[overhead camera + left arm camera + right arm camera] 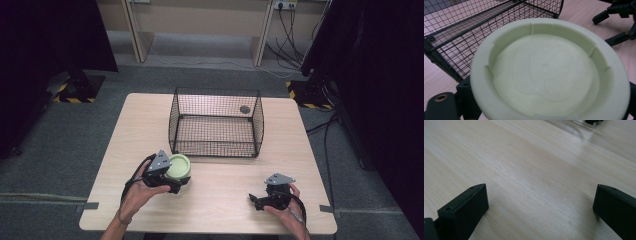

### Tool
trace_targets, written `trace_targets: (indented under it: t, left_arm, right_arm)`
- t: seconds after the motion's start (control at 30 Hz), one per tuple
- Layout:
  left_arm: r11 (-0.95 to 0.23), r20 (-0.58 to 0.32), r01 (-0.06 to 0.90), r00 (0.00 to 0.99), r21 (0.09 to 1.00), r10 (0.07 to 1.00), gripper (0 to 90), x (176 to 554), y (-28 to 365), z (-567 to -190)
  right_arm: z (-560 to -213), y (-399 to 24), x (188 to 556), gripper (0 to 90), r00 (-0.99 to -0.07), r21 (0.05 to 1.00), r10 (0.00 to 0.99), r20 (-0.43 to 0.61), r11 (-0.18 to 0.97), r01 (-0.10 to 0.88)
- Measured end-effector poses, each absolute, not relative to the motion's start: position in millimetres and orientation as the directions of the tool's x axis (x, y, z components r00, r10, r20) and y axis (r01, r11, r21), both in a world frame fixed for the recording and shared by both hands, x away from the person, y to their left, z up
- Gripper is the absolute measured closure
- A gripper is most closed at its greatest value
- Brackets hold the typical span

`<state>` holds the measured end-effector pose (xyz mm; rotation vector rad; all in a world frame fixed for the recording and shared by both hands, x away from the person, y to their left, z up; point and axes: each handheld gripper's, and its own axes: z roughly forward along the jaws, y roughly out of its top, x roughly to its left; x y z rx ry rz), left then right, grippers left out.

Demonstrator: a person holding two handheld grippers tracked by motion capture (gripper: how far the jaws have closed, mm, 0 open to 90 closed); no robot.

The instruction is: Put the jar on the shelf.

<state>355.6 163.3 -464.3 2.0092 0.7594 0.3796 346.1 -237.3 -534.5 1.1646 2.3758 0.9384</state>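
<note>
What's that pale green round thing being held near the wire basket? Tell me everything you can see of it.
The pale green bowl looks like matte plastic: round, shallow, with a thick rolled rim, small ribs inside its wall and a faint paw print moulded into the floor. It is empty. The left gripper holds it by its sides, just in front of the black wire basket, over the wooden table.
</note>
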Motion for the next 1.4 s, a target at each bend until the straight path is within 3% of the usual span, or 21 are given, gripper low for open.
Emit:
trace_targets:
  t: [1.4]
  left_arm:
    - [-0.381, -0.034, 0.313, 0.809, 0.87, 0.587, 11.2, 408.4, 102.7, -382.4]
  right_arm:
    - [-534.4, -237.3, 346.1, 0.2, -0.61, 0.686, 0.792, -0.008, 0.448, 0.573]
